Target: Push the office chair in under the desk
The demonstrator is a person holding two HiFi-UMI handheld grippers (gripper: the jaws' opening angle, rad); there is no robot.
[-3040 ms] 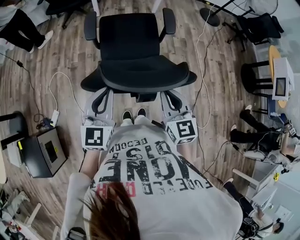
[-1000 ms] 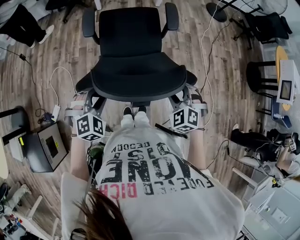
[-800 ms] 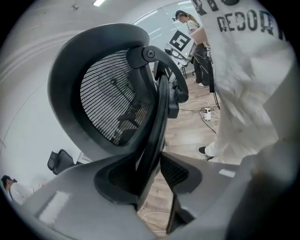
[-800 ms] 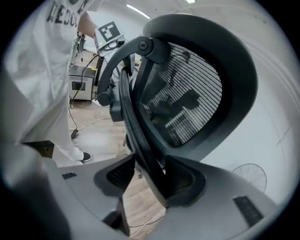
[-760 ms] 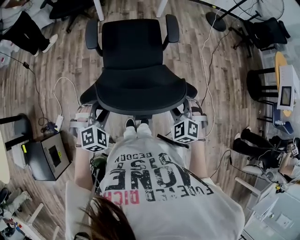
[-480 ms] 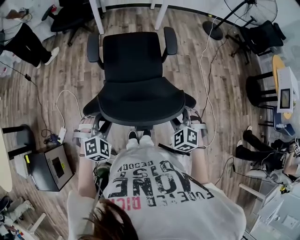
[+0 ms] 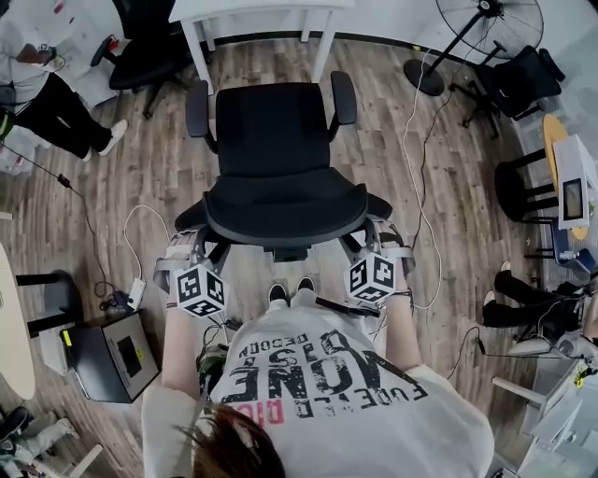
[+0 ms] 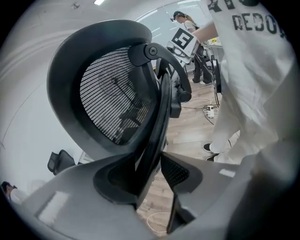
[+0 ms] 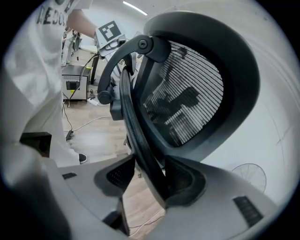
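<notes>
Facing the desk (image 7: 262,8), office chair (image 7: 280,182) is clamped by left gripper (image 7: 190,248) and right gripper (image 7: 377,239)

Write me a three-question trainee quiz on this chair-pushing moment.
1. True or false: the left hand-held gripper and the right hand-held gripper are both shut on the backrest of the office chair.
2. Multiple choice: what stands at the head view's upper right? A a pedestal fan; B a ladder; C a bin.
3. Short answer: is the chair under the white desk yet?
Key: 1 true; 2 A; 3 no, bare floor shows between them.
</notes>
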